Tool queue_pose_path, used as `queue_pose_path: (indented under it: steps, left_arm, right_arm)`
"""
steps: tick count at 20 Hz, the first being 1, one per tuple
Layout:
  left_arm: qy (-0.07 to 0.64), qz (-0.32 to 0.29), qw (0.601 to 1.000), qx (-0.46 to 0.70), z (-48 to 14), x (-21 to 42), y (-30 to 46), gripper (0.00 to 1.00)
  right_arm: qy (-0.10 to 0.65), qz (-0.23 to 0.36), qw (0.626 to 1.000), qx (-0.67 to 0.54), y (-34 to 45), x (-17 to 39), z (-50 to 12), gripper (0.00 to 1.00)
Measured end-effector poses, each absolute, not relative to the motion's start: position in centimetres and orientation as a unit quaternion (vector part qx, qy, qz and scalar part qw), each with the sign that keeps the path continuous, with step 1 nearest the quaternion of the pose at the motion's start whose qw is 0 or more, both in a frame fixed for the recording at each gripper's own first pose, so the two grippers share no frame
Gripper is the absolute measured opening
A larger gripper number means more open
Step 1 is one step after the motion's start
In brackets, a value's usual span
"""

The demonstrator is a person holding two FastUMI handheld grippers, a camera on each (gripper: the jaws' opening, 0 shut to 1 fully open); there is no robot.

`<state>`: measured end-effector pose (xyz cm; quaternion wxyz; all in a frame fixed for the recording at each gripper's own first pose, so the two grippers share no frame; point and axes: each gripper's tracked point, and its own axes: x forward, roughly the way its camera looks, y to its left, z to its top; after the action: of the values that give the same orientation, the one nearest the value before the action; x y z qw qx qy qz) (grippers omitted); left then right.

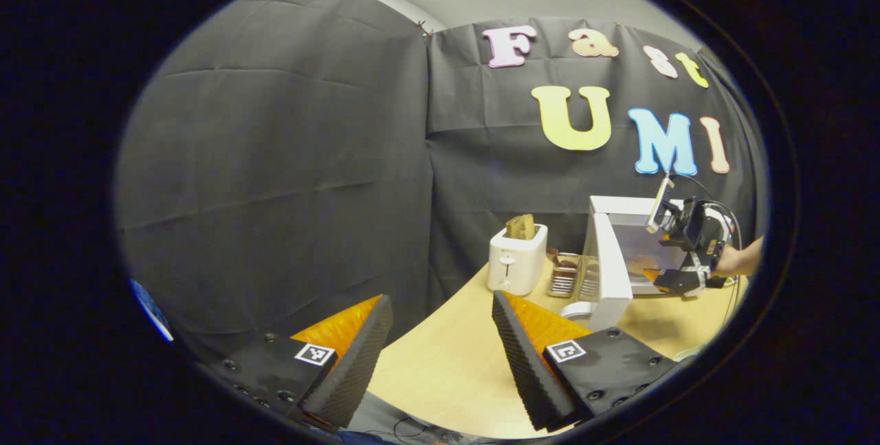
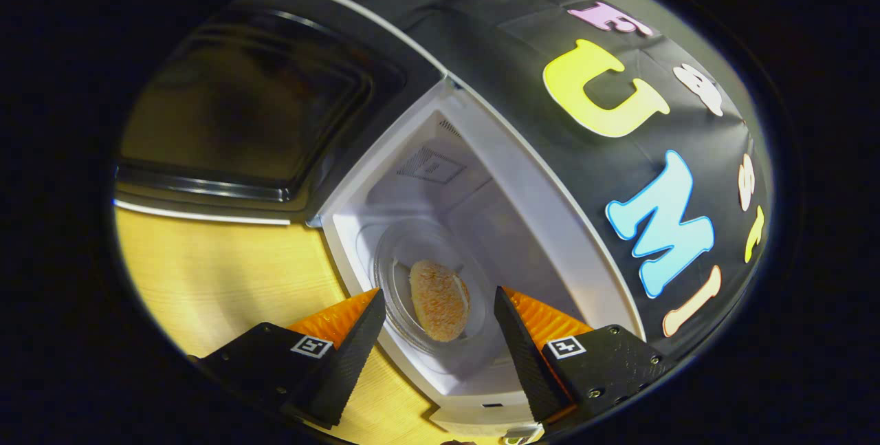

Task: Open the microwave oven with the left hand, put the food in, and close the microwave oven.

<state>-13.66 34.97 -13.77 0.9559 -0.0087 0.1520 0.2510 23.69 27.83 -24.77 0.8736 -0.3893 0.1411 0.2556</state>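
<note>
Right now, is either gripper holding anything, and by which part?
Nothing is held. The left gripper is open over the table; the right gripper is open, the food lying inside the microwave.

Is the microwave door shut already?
No, in the right gripper view the microwave door is swung wide open and the food lies on the glass plate inside.

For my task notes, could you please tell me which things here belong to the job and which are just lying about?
Job: microwave oven, its open door, the food on the glass plate inside, right gripper.
Lying about: toaster holding bread, metal rack.
</note>
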Motion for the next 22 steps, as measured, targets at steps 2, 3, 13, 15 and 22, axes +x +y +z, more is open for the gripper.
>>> queue_pose_path:
  steps: [2, 3, 13, 15, 22]
  left_arm:
    - [0.146, 0.240, 0.960, -0.009, -14.1, -12.5, 35.4, 0.96]
    - [0.144, 0.235, 0.961, -0.011, -14.6, -11.9, 35.5, 0.96]
    - [0.197, 0.177, 0.963, -0.041, -22.2, -5.3, 34.3, 0.82]
    - [0.210, 0.166, 0.963, -0.040, -22.9, -4.8, 33.2, 0.50]
    - [0.239, 0.139, 0.961, -0.018, -22.8, -5.0, 27.8, 0.07]
  right_arm:
    - [0.127, 0.257, 0.887, -0.361, 27.2, 21.7, -22.4, 0.97]
    - [0.120, 0.255, 0.894, -0.349, 26.8, 20.9, -21.2, 0.97]
    - [0.113, 0.206, 0.953, -0.194, 18.0, 14.2, -12.5, 0.97]
    - [0.114, 0.189, 0.957, -0.187, 15.5, 14.0, -11.7, 0.97]
    - [0.119, 0.140, 0.972, -0.147, 8.4, 13.2, -10.6, 0.97]
